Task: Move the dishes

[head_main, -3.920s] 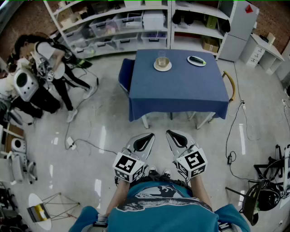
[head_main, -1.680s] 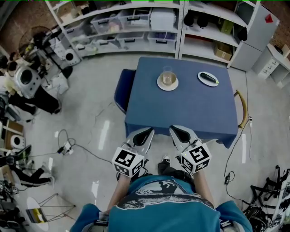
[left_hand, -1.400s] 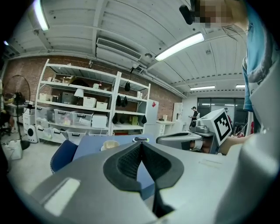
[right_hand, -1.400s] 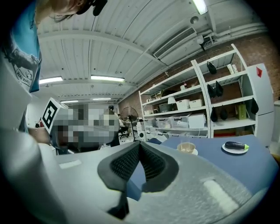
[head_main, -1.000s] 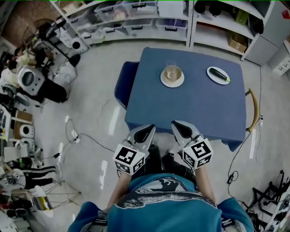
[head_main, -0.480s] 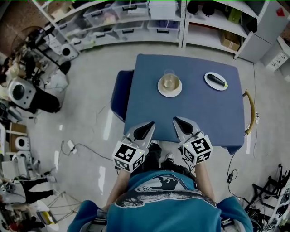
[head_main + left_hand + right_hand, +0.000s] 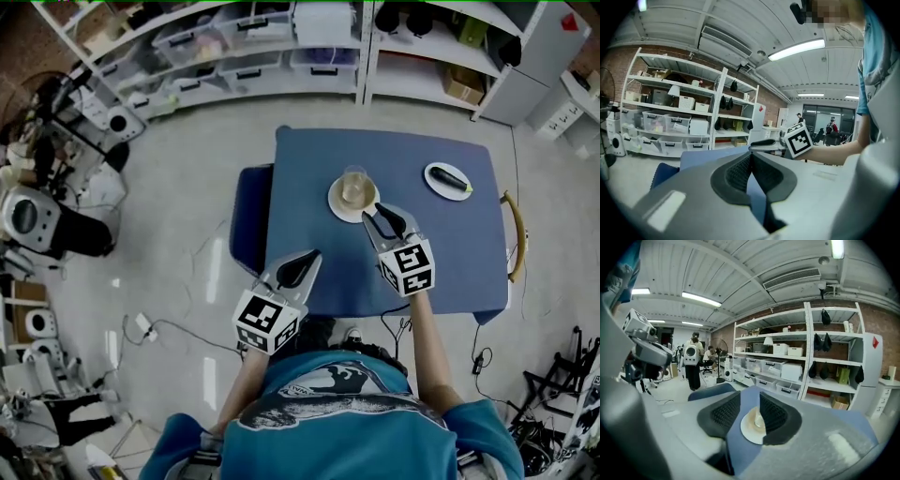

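Note:
A blue-clothed table (image 7: pixel 422 253) carries a white saucer (image 7: pixel 349 202) with a clear glass (image 7: pixel 353 184) on it. Farther right on it lies a small plate (image 7: pixel 448 180) with a dark vegetable. My right gripper (image 7: pixel 379 210) reaches over the table, its tips just short of the saucer. Its jaws have just been opening and hold nothing. In the right gripper view the saucer (image 7: pixel 749 426) and glass (image 7: pixel 757 419) show through the gap of the right gripper (image 7: pixel 750 401). My left gripper (image 7: pixel 312 255) hangs shut at the table's near left edge, empty. In the left gripper view, the left gripper (image 7: pixel 751 155) has its tips meeting.
A blue chair (image 7: pixel 247 217) stands at the table's left side and a wooden chair back (image 7: pixel 514 236) at its right. White shelving with storage bins (image 7: pixel 234 52) lines the far wall. Equipment and cables (image 7: pixel 56 216) crowd the floor at left.
The table has come closer in the head view. My right gripper has moved forward over the table toward the saucer and its jaws have parted. The left gripper stays near the table's front edge.

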`<control>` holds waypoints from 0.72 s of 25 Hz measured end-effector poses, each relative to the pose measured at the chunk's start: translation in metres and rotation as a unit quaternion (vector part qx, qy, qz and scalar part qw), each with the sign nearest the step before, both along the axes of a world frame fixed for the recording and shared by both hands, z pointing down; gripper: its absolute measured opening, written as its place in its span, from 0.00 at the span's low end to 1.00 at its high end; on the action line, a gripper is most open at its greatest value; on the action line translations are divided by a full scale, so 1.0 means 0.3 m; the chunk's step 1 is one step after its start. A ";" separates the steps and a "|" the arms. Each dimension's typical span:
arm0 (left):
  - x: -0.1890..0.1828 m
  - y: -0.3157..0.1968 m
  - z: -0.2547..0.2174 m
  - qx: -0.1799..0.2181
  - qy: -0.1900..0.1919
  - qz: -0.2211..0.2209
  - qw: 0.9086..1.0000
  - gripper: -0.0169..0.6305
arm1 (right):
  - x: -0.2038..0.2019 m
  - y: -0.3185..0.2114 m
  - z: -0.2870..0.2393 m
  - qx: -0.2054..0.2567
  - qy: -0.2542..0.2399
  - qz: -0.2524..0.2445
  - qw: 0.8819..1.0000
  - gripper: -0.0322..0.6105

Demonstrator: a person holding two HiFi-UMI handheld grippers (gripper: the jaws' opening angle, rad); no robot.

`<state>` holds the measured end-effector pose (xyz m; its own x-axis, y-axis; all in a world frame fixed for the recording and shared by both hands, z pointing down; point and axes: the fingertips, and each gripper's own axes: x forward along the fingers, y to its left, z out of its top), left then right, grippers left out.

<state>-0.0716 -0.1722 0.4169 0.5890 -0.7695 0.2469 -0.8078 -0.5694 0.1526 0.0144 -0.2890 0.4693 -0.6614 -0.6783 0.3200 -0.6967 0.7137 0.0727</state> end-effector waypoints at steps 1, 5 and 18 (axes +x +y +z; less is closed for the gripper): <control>-0.003 -0.008 0.004 -0.002 0.001 0.003 1.000 0.05 | -0.003 -0.043 0.020 -0.004 0.009 0.006 1.000 0.28; -0.020 -0.035 0.029 -0.010 0.001 0.016 1.000 0.05 | -0.027 -0.194 0.127 -0.036 0.048 0.019 0.998 0.47; -0.171 -0.074 0.070 -0.028 0.007 0.017 0.999 0.05 | -0.128 -0.407 0.381 -0.115 0.086 0.045 0.989 0.56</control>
<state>-0.1228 -0.1943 0.4379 0.6188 -0.7333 0.2816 -0.7853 -0.5873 0.1962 -0.0241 -0.4110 0.5834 -0.5247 -0.6277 0.5750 -0.7492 0.6613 0.0381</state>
